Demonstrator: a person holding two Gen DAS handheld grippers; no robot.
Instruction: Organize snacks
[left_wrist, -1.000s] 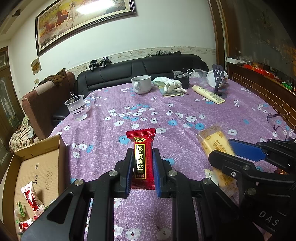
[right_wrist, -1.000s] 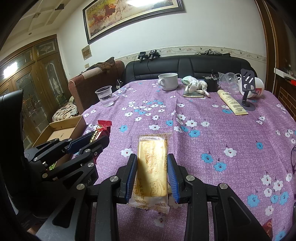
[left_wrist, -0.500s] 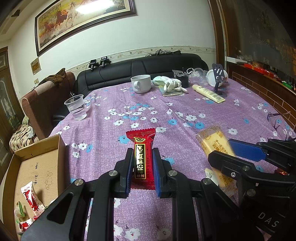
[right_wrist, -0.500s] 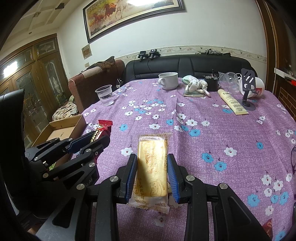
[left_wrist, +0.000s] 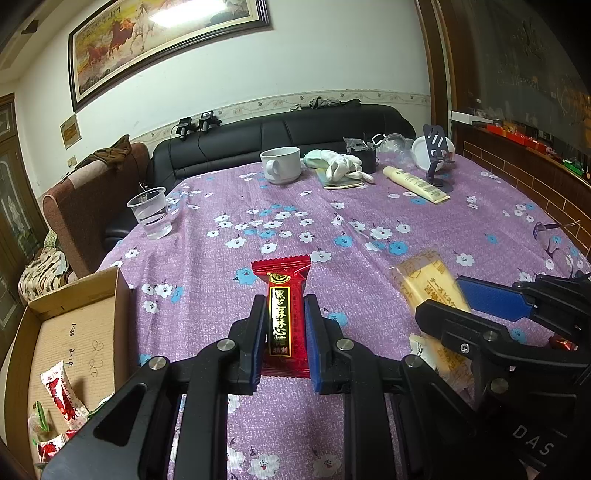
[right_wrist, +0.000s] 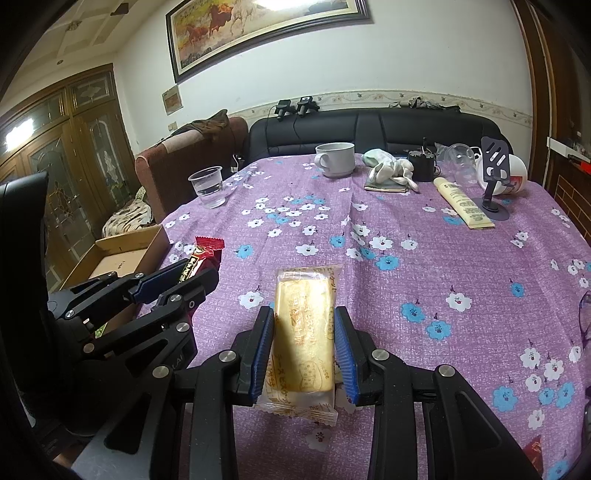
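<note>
Two grippers, two snacks, both in a firm grip! The left gripper (left_wrist: 285, 314) has its blue pads closed against the sides of the red snack bar (left_wrist: 283, 314), which pokes forward between the fingers with its crimped top end well out in front (gold lettering runs down its black centre stripe). Over on the other side, the right gripper (right_wrist: 304, 334) is clamped on the yellow cheese biscuit pack (right_wrist: 303, 332), pads pressed to both long edges, the clear wrapper's tail sticking out behind the fingers.

Both sit above the purple flowered tablecloth (left_wrist: 369, 206); whether either snack touches the cloth, I cannot tell. The two grippers are side by side, near each other, at the near edge of the table.

Off the table's left edge sits the open cardboard box (left_wrist: 74, 332), with a few small red-and-white snack packets (left_wrist: 61, 395) already lying in its near corner. Far across the cloth: a plastic cup of water (left_wrist: 151, 212), a white mug (left_wrist: 280, 165), crumpled white gloves (left_wrist: 340, 166) and a cream tube (left_wrist: 415, 184).
</note>
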